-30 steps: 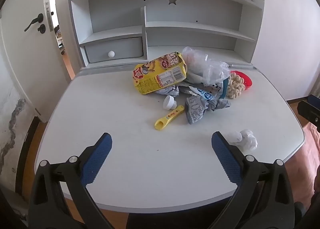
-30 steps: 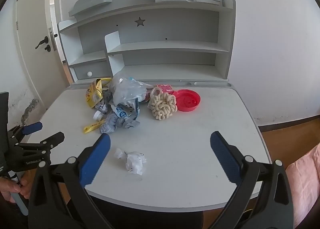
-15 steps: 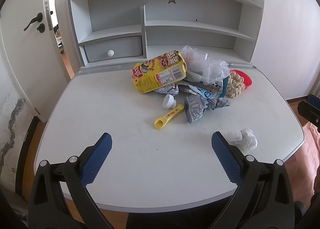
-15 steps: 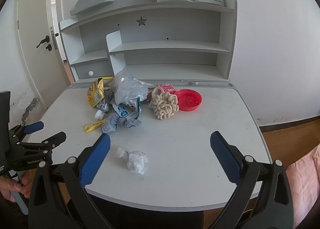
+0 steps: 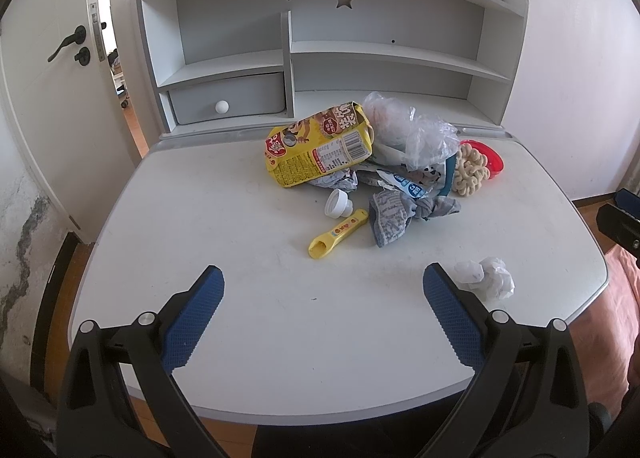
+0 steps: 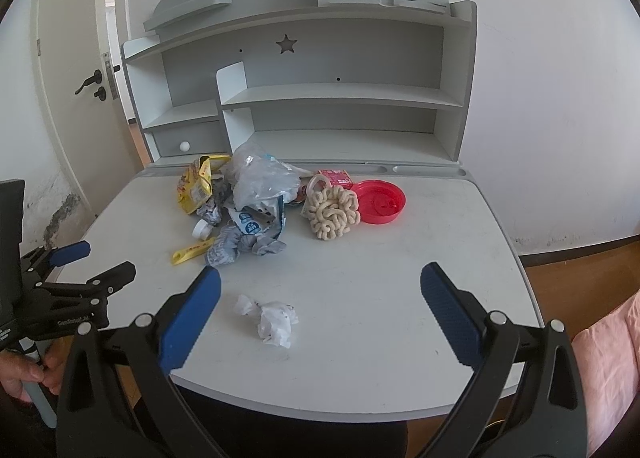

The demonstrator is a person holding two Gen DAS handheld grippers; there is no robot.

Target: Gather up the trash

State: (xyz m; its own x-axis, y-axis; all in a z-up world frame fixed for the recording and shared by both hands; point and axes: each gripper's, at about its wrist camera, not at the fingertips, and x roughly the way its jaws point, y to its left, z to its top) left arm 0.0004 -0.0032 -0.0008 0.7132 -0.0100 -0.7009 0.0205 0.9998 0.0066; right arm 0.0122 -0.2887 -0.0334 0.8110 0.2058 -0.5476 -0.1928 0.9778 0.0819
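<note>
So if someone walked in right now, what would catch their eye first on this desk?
Probably the heap of trash at the back middle of the desk: a bright yellow snack bag under a clear plastic bag. A red lid lies at the heap's right end. A crumpled tissue lies alone near the front edge, between the open right gripper fingers in its camera view.
</note>
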